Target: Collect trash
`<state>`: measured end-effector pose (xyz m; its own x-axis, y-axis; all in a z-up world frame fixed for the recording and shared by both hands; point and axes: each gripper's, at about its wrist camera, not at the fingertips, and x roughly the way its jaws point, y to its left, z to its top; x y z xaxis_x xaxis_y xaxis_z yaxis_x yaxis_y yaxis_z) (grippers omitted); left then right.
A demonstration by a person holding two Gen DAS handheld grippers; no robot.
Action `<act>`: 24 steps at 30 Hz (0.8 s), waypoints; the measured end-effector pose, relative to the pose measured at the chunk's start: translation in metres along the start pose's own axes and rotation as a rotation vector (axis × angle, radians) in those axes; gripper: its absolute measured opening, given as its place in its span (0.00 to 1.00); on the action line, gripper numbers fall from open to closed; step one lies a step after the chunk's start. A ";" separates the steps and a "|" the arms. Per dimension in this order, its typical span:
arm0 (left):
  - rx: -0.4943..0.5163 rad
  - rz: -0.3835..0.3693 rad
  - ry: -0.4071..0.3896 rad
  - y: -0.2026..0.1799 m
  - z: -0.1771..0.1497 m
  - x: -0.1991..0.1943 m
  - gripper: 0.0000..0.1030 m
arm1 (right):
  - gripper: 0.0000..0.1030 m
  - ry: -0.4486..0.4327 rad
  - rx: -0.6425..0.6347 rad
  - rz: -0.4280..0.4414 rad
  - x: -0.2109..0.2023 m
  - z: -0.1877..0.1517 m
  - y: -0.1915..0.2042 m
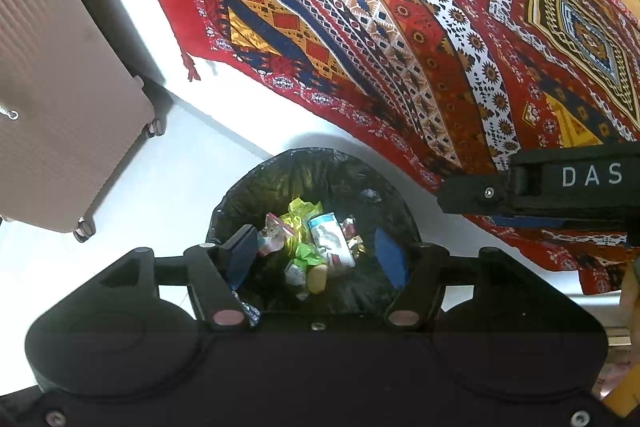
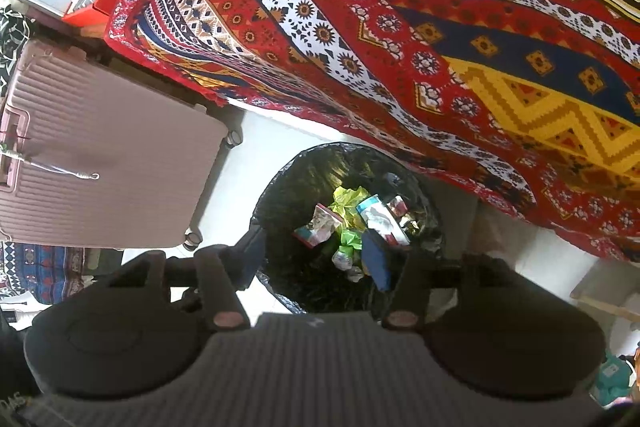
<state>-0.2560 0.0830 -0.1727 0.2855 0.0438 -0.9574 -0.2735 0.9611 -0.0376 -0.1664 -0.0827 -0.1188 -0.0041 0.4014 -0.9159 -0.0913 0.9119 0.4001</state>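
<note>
Both grippers hung over the bin (image 1: 248, 183) with jaws spread and nothing between the blue pads. The left gripper (image 1: 316, 259) framed the trash (image 1: 316, 239): crinkled green wrappers, a white carton and foil scraps lying at the bottom of the glossy black liner. The right gripper (image 2: 316, 259) stood above the same round bin (image 2: 280, 187); its right pad hid part of the heap. A patterned woven cloth (image 1: 400, 47) overhung the bin's far rim. A ribbed pink suitcase (image 2: 112, 163), cut off by the picture edge, stood on the white floor.
</note>
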 end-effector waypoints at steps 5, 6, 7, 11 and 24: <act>0.003 -0.002 0.001 -0.002 -0.002 0.000 0.63 | 0.66 -0.006 0.004 0.004 -0.002 -0.001 -0.002; 0.002 -0.003 0.002 -0.002 -0.002 0.000 0.63 | 0.66 -0.006 0.005 0.004 -0.002 -0.001 -0.002; 0.001 -0.004 0.001 -0.002 -0.003 0.000 0.64 | 0.66 -0.007 0.005 0.004 -0.002 -0.001 -0.002; 0.002 0.000 -0.001 -0.001 -0.002 0.000 0.64 | 0.66 -0.009 0.006 0.004 -0.003 -0.001 -0.002; 0.024 0.001 -0.007 -0.005 -0.003 0.000 0.64 | 0.67 -0.016 0.013 0.001 -0.005 -0.001 -0.003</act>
<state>-0.2571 0.0770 -0.1732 0.2922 0.0466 -0.9552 -0.2518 0.9673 -0.0298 -0.1668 -0.0875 -0.1158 0.0121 0.4037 -0.9148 -0.0782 0.9125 0.4016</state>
